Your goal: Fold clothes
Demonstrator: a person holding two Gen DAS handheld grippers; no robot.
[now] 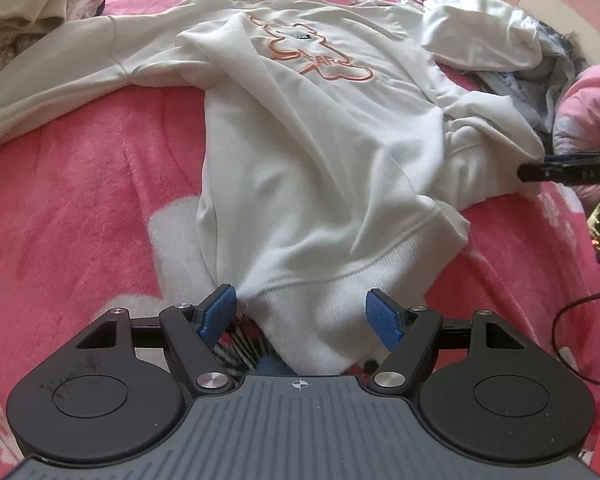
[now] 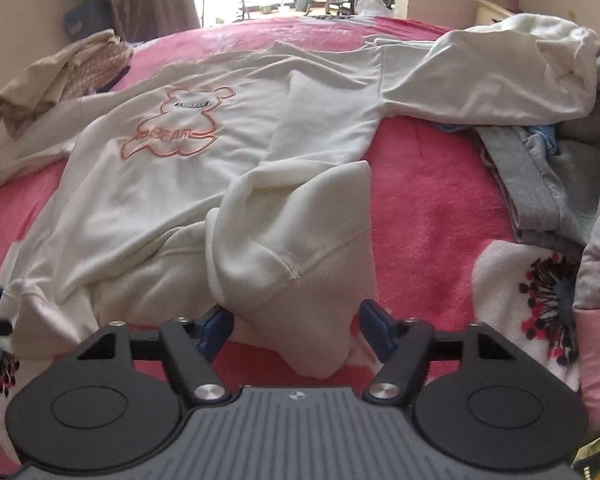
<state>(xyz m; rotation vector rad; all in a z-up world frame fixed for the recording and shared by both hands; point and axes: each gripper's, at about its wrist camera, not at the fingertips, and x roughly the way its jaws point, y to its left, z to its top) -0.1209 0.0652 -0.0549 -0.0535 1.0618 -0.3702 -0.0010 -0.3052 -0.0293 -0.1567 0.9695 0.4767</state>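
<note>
A pink fleece bed (image 1: pixel 80 184) is carrying everything, and a cream sweatshirt (image 1: pixel 320 152) is lying spread across its middle, front side up, with an orange bear outline (image 1: pixel 312 54) stitched on the chest. Its long axis is running from the ribbed hem (image 1: pixel 340 300), nearest the left camera, away toward the collar at the far side of the bed. One sleeve is stretching out flat to the left in the left wrist view; the other sleeve (image 2: pixel 292 240) is lying doubled over the body, its cuff end pointing at the right camera. A beige pile of clothes (image 2: pixel 60 76) is sitting at the far left corner, and a grey and blue heap (image 2: pixel 540 176) is lying to the right, touching the sweatshirt's outstretched arm.

The left gripper (image 1: pixel 300 316) is hovering low and level at the hem, its blue fingers (image 1: pixel 220 312) standing wide with the ribbed edge lying between them, not pinched. The right gripper (image 2: pixel 296 324) is sitting low at the folded sleeve, fingers (image 2: pixel 374 320) wide on either side of the cuff cloth, which is resting loose between them.
</note>
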